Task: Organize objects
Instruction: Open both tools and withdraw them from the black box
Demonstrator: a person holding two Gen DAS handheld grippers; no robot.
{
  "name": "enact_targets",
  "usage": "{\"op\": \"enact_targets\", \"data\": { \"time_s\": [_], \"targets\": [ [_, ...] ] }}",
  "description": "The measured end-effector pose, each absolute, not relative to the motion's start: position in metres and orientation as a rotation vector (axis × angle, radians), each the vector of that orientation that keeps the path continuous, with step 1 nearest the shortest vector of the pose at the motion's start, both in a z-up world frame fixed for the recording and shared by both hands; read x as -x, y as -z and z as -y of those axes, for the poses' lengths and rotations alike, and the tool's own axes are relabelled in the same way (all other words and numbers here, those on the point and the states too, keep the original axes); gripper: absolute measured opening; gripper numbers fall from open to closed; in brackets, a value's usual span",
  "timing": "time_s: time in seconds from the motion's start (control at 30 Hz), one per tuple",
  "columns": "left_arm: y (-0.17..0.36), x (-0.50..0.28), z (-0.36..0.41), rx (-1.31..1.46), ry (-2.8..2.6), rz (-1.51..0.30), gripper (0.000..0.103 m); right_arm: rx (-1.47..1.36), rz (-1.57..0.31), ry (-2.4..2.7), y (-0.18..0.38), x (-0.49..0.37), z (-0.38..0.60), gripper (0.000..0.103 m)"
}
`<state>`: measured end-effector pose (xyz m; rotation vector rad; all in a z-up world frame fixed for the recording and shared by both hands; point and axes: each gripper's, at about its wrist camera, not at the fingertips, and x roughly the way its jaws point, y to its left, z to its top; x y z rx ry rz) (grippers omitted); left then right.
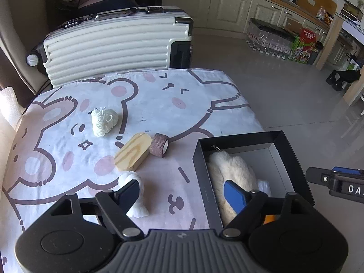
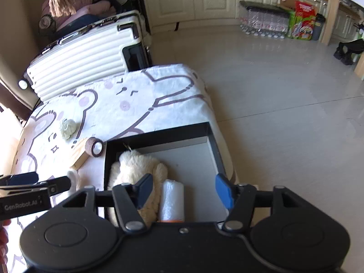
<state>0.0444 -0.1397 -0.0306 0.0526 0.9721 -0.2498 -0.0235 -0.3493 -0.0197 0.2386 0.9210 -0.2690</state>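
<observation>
Bear-print tablecloth [image 1: 145, 95], pale tiled floor [image 1: 284, 95]

On the cloth lie two white yarn bundles [image 1: 105, 121], one wooden block [image 1: 133, 152] and one tape roll [image 1: 160, 145]. One black box [image 1: 241, 139] holds one plush toy [image 1: 229, 166] and one plastic roll [image 2: 171, 199].

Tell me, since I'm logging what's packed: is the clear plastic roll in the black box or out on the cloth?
In. The plastic roll lies on the black box's grey floor, beside the plush toy.

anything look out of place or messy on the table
Nothing spilled or broken. The white yarn bundle, wooden block, brown tape roll and white twisted cord lie loose outside the black box.
</observation>
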Motion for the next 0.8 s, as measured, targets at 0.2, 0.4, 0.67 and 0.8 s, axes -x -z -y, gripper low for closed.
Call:
{"op": "enact_targets", "data": {
  "time_s": [0.2, 0.4, 0.67, 0.8],
  "targets": [
    [0.021, -0.036, 0.13, -0.04, 0.226, -0.947, 0.092, -0.191, -0.895, 0.316, 0.012, 0.036, 0.344, 0.082],
    [0.015, -0.026, 0.127, -0.063, 0.217, -0.912, 0.101, -0.168, -0.87, 0.346, 0.007, 0.045, 0.342, 0.094],
    [0.014, -0.021, 0.124, -0.078, 0.192, -0.906, 0.103, -0.138, -0.83, 0.371, 0.002, 0.056, 0.34, 0.103],
    [0.013, -0.02, 0.121, -0.076, 0.182, -0.902, 0.103, -0.128, -0.832, 0.368, 0.003, 0.058, 0.341, 0.103]
  ]
}}
